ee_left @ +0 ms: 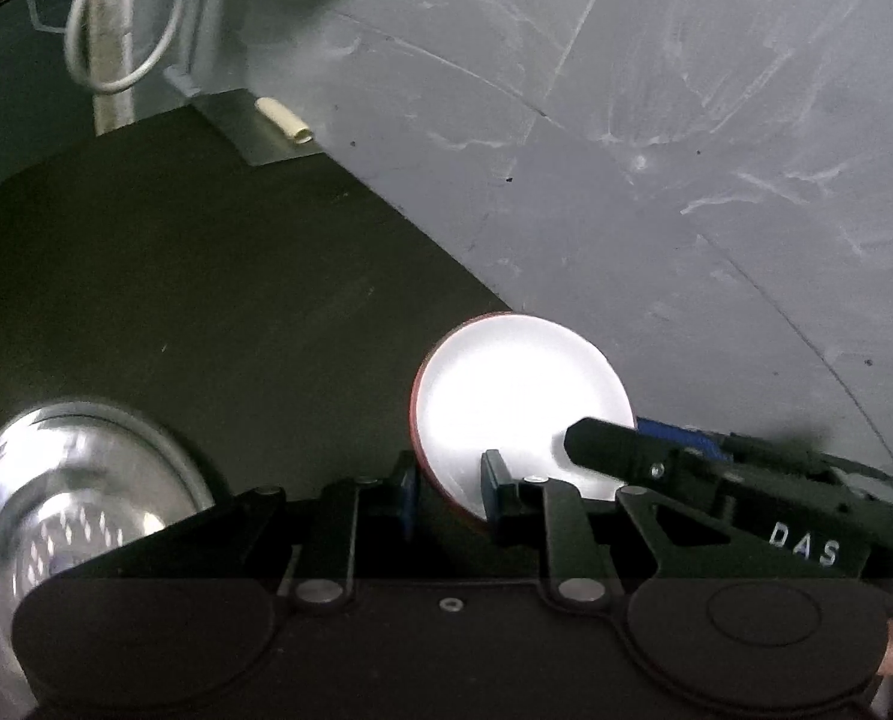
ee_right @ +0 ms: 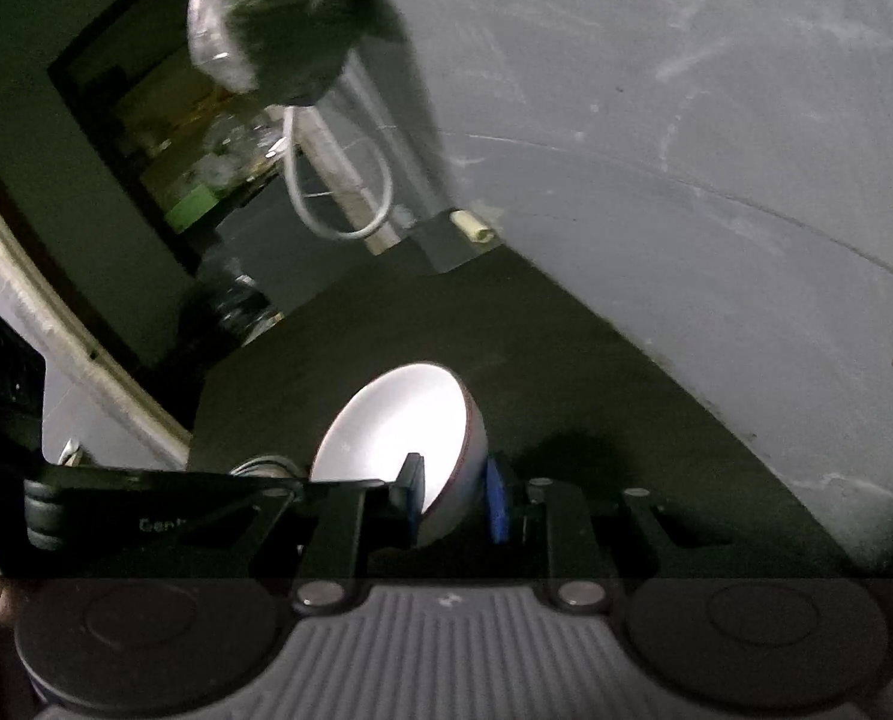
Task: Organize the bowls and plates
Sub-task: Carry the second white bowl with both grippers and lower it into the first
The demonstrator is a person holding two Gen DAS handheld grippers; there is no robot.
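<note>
left gripper: black frame, blue pads, clamped on the rim of a small white bowl with a dark red outside. One pad sits inside the bowl, the other on its outer wall.
right gripper: same build, also clamped on that bowl's rim, from the opposite side. Near finger inside the white interior, blue pad against the red outer wall.
bowl: held by both tools, tilted. In the right wrist view its mouth faces up and left. Looks clear of the dark countertop; contact underneath can't be confirmed.
cross view: right gripper's finger shows in the left wrist view, reaching in over the bowl from the right.
glass plate: round clear plate with a patterned centre, lying on the countertop at lower left in the left wrist view, well apart from the bowl, partly hidden by the gripper body.
background: scuffed grey wall behind the counter; looped white cable hanging at the corner; small cream tube on a ledge where wall meets counter.
lighting: dim, bowl interior blown out, no detail inside.
</note>
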